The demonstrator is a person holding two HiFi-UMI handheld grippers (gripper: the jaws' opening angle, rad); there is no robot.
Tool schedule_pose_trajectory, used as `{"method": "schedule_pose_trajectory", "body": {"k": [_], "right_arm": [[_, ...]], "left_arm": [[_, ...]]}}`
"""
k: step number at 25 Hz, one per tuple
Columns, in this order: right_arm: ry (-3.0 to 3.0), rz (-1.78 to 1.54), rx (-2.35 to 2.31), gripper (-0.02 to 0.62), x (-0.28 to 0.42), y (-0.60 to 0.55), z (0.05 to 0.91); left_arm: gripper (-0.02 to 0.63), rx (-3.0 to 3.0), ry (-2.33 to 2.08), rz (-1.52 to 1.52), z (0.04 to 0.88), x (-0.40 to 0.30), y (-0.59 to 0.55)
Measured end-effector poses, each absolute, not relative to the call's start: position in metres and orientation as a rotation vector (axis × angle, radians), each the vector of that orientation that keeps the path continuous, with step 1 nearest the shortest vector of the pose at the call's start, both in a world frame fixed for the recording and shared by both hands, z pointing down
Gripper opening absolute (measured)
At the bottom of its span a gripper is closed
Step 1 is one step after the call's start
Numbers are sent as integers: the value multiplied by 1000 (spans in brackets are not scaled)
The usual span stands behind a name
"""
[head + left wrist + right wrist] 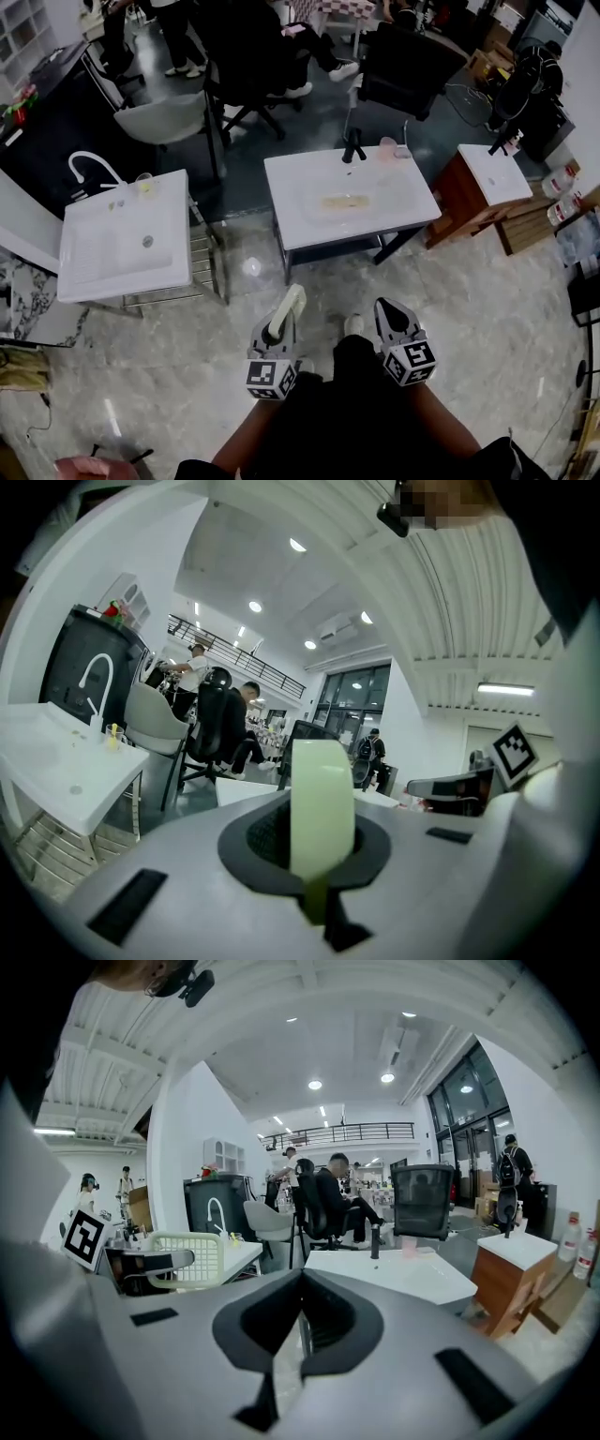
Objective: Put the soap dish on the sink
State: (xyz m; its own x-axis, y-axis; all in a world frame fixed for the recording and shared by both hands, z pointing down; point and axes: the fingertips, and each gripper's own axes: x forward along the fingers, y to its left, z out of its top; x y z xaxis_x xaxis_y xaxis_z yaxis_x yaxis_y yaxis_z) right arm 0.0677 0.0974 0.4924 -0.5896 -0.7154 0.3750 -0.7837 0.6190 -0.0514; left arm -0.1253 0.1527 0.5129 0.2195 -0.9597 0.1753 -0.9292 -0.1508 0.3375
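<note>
As the soap dish [290, 307] is carried: it is seen pinched by its lower edge in the fingers of the left gripper [278, 328]. It stands tall above them, over the floor [169, 375], well short of the near edge of the middle sink [398, 202].
Right gripper [392, 317]: its fingers are pressed together, and nothing is held between them.
Grip risk: so little of the dish is clamped that it could be twisted out by a jolt and dropped on the hard floor.
Target risk: three sinks are in view, so the left sink [94, 272] or the small sink at the right [497, 178] could be taken by mistake.
Placement risk: if released too near an edge of the rim, the dish could be slid into the basin [319, 192] or off the sink. The faucet [353, 148] and pink cup [387, 147] at the far edge could also be knocked.
</note>
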Motion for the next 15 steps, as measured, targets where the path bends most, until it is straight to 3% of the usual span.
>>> {"method": "schedule_pose_trajectory", "body": {"k": [15], "right_arm": [[-2638, 336, 989, -3, 8, 8, 520]], "left_arm": [[15, 1917, -1978, -136, 520, -180, 103]]}}
